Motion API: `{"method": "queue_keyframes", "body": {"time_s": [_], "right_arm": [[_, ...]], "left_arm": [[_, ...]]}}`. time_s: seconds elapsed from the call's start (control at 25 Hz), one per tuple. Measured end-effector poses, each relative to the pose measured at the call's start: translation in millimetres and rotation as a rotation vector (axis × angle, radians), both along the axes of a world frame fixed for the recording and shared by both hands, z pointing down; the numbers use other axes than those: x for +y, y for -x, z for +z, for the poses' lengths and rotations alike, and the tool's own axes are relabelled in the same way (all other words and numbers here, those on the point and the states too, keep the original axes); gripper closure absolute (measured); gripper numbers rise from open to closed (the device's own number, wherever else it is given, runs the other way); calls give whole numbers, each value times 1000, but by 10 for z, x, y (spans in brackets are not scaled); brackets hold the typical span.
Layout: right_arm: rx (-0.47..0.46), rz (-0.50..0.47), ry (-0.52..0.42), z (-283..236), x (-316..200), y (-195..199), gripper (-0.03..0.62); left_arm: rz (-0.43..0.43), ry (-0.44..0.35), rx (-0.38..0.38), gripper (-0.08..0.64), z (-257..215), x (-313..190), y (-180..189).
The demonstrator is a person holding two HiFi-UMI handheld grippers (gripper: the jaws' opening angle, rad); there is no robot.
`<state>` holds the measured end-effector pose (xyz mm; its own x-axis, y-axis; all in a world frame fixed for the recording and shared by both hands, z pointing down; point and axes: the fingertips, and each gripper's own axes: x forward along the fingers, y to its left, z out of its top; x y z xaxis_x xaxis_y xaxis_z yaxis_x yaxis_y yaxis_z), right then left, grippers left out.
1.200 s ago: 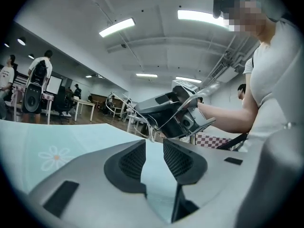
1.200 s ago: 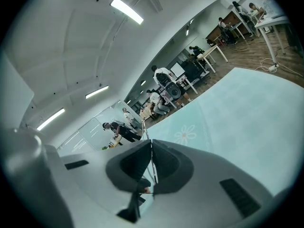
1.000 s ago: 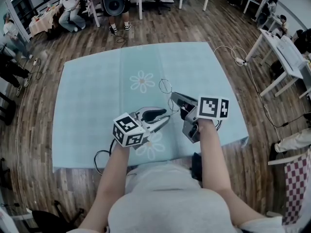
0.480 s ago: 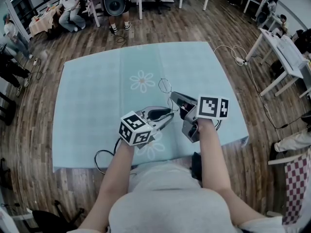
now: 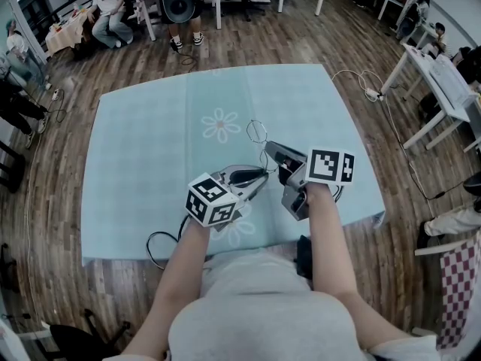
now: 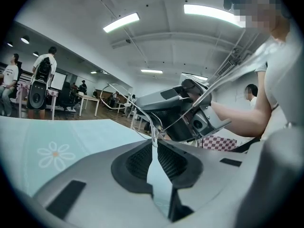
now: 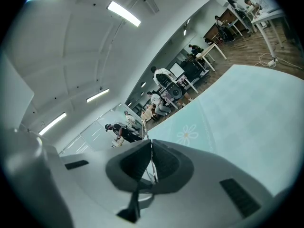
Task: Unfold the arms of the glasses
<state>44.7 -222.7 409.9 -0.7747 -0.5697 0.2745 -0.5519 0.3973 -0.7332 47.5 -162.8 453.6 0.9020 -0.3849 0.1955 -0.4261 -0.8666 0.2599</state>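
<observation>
The left tool (image 6: 153, 142) has just been closing its jaws and now pinches a thin wire part of the glasses (image 6: 151, 129) at its tips, while the right tool (image 7: 151, 144) is clenched on another thin part of the same frame. In the head view both tools meet just right of centre, holding the glasses above the pale blue tabletop (image 5: 150, 149).

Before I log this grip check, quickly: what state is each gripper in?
Left gripper: jaws have just been closing, tips now pinched on the thin wire-framed glasses.
Right gripper: closed on the same glasses.
</observation>
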Motion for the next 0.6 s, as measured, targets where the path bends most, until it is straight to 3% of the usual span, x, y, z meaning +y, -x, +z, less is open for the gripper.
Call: {"method": "queue_keyframes", "body": {"time_s": [0.6], "right_arm": [[-15, 12, 12, 35, -42, -40, 577]], "left_arm": [[15, -19, 3, 518, -48, 43, 104]]}}
